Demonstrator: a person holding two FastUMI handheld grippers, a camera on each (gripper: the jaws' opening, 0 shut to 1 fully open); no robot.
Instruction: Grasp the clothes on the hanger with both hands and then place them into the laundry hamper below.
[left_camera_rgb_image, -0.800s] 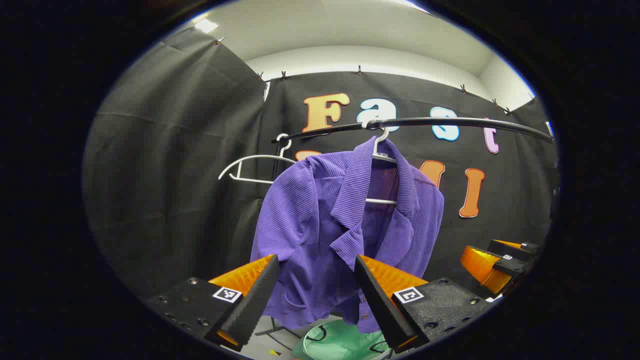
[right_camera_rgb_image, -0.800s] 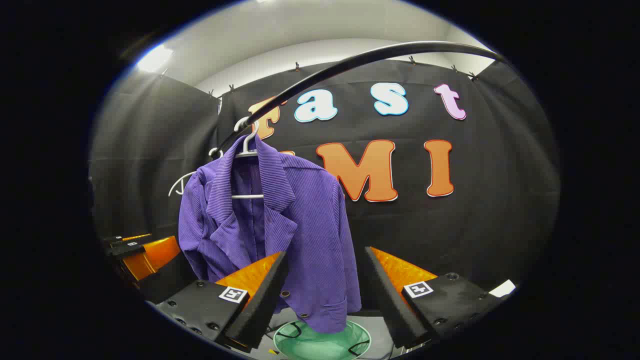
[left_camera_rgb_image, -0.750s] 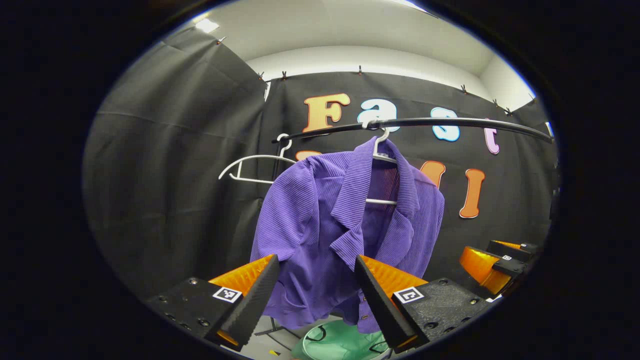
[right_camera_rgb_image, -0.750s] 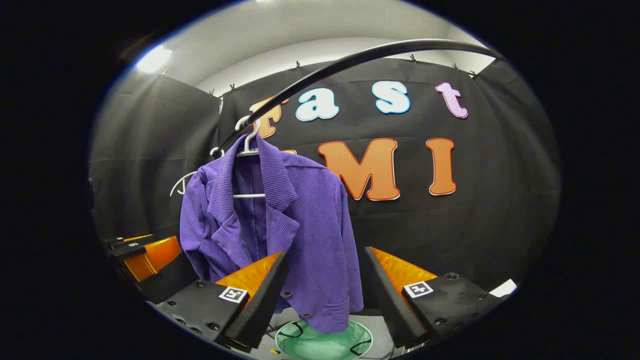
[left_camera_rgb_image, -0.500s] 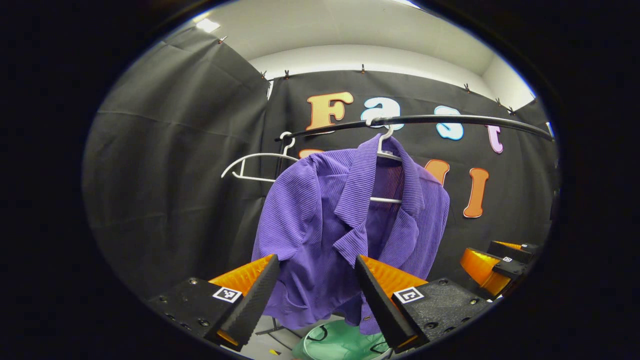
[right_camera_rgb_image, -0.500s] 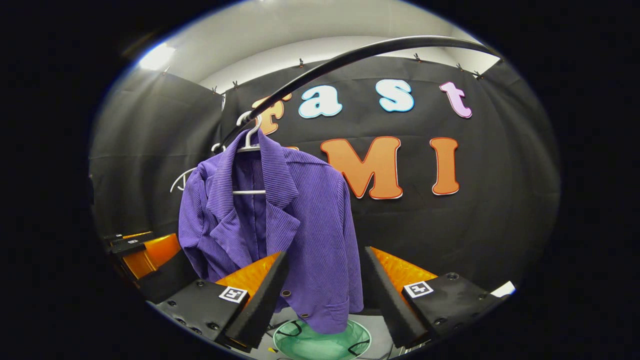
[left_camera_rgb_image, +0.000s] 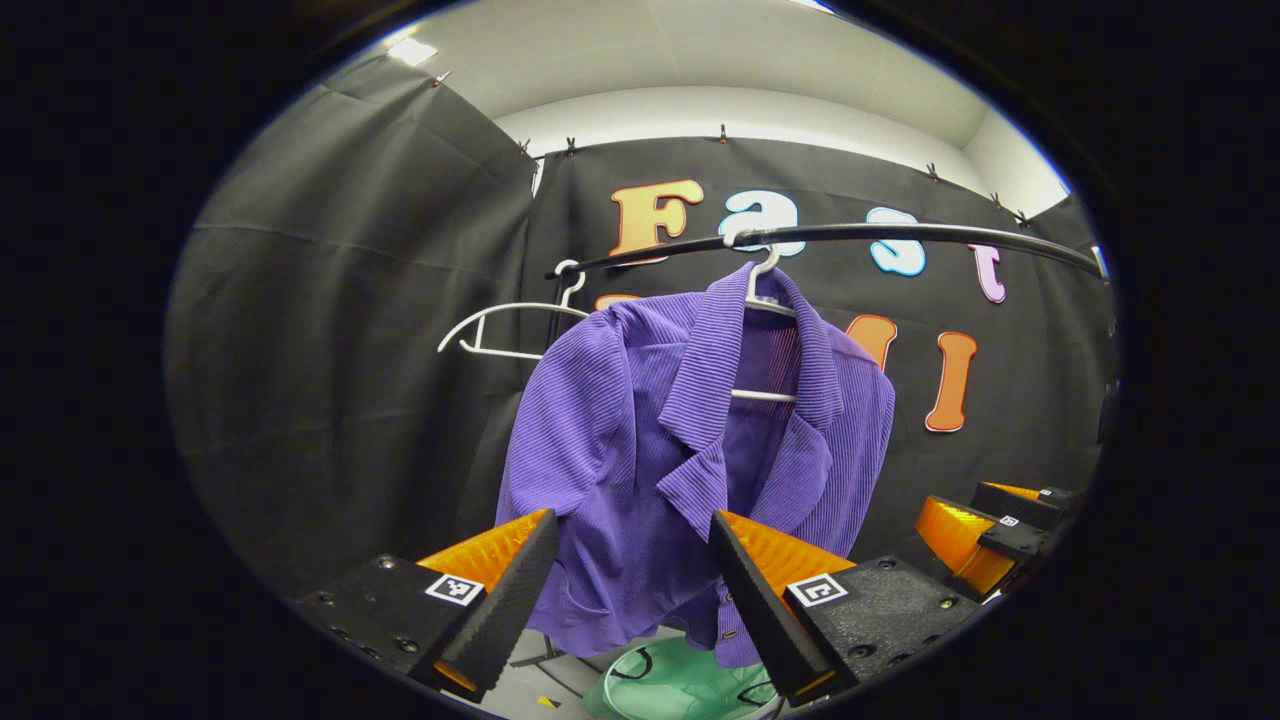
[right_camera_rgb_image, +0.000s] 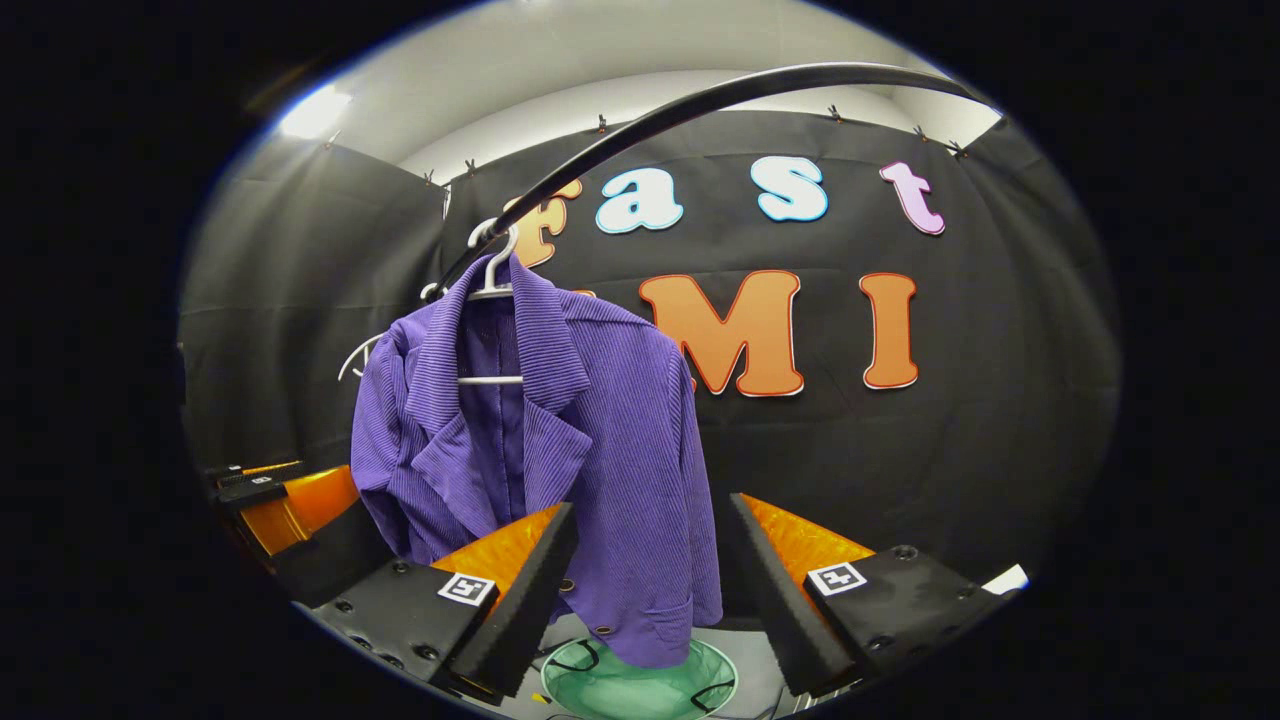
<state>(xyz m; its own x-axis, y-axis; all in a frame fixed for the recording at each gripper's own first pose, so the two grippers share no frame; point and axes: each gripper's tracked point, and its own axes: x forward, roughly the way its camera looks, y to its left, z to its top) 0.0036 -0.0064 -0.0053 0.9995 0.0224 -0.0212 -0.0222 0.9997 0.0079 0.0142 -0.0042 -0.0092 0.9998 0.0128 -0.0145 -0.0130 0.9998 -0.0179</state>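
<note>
My left gripper (left_camera_rgb_image: 620, 590) and my right gripper (right_camera_rgb_image: 648, 585) both point at the purple jacket (left_camera_rgb_image: 690, 450), jaws spread wide and holding nothing, since I have not reached the cloth yet. The jacket hangs on a white hanger (left_camera_rgb_image: 765, 290) hooked over the black rail (left_camera_rgb_image: 900, 235), its front open and lapels folded out. I judge the wide opening is there so each pair of jaws can take in a thick fold of ribbed fabric. The green laundry hamper (right_camera_rgb_image: 640, 680) sits directly below the jacket's hem, so the garment should drop straight in once it slips off. A bare white hanger (left_camera_rgb_image: 500, 330) hangs on the rail beside the jacket. I come at the jacket from either side to grip both halves.
</note>
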